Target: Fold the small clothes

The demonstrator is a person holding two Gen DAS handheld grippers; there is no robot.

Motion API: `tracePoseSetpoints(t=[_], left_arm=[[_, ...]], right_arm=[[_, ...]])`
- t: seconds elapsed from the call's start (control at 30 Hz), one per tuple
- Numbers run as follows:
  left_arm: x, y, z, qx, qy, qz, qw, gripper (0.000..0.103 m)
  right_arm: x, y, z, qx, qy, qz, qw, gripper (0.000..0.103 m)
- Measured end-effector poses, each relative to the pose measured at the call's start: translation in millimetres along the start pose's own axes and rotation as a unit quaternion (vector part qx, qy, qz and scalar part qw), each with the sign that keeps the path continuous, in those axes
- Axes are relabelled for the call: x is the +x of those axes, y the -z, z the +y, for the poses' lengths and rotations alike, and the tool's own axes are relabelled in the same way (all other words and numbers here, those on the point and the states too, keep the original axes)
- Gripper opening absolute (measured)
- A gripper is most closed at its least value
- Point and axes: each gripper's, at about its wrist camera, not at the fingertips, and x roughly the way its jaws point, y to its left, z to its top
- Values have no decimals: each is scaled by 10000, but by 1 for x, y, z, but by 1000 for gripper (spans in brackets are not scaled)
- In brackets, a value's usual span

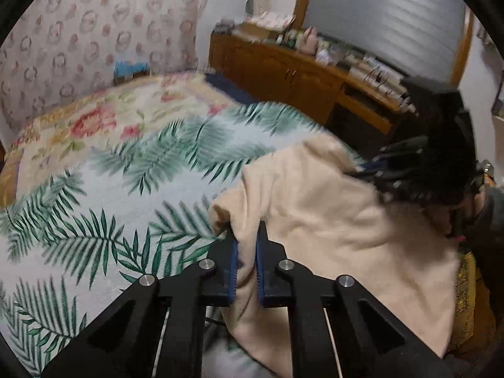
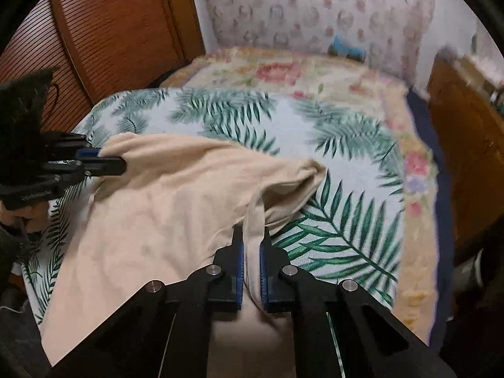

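Fingers (image 1: 233, 261) of the left gripper (image 1: 246, 245) are clenching a bunched edge of the beige garment (image 1: 330, 220), and the cloth is filling the narrow gap between the blue pads. The gripper is pointing forward over the bed. In the right wrist view this same gripper (image 2: 121, 165) is reaching in from the left side, lying almost level, with a corner of the garment (image 2: 163, 208) pinched at its tip.

The right gripper (image 2: 251, 239) is also grasping the garment: its fingers (image 2: 240, 261) are closing on a thin folded strip of the fabric that is running up between them. It is pointing forward and a little down at the bed.

The garment is hanging stretched between the two grippers, above the near part of the palm-leaf sheet (image 2: 330, 145). One loose end is drooping beside the right gripper and resting on the sheet.

Farther away, a floral blanket (image 2: 283, 72) is lying on the bed behind the leaf sheet. Beyond it a curtain with a small pattern (image 2: 315, 6) is hanging. In the left wrist view a wooden cabinet (image 1: 277, 69) is standing beside the bed, and many small items, too blurred to name, are lying on its top.
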Motion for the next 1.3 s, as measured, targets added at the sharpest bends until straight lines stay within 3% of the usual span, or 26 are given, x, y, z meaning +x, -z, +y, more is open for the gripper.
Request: tracePoseSetpoints(t=[0.13, 0.27, 0.43, 0.6, 0.77, 0.9, 1.03, 1.2, 1.27, 1.3], left_arm=[[-52, -11, -28, 211, 34, -569, 9981, 10], [-120, -21, -58, 411, 96, -1174, 9922, 10], [-222, -30, -100, 842, 112, -2000, 9761, 10], [-305, -31, -122, 1026, -49, -2711, 9571, 10], [-353, -28, -117, 1026, -255, -3054, 9463, 10], [-365, -35, -93, 916, -556, -3132, 9436, 10], [-336, -54, -46, 718, -968, -2876, 9501, 10], [-236, -79, 39, 465, -1523, -2118, 9642, 10], [-177, -85, 83, 407, -1757, -1608, 9704, 14], [-155, -85, 99, 350, -1841, -1396, 9723, 20]], right_arm=[[-67, 9, 18, 78, 213, -859, 9960, 7], [-150, 20, 40, 96, 430, -1710, 9843, 7], [-261, 34, 80, -141, 561, -2659, 9623, 7], [-343, 37, 117, -465, 589, -3355, 9391, 7], [-382, 34, 146, -768, 351, -3580, 9299, 7], [-376, 20, 150, -868, 281, -3582, 9292, 7], [-332, -17, 129, -818, 154, -3319, 9396, 7], [-236, -77, 80, -696, 72, -2537, 9647, 7], [-181, -99, 64, -630, 123, -1990, 9779, 7], [-150, -109, 56, -613, 284, -1678, 9835, 13]])
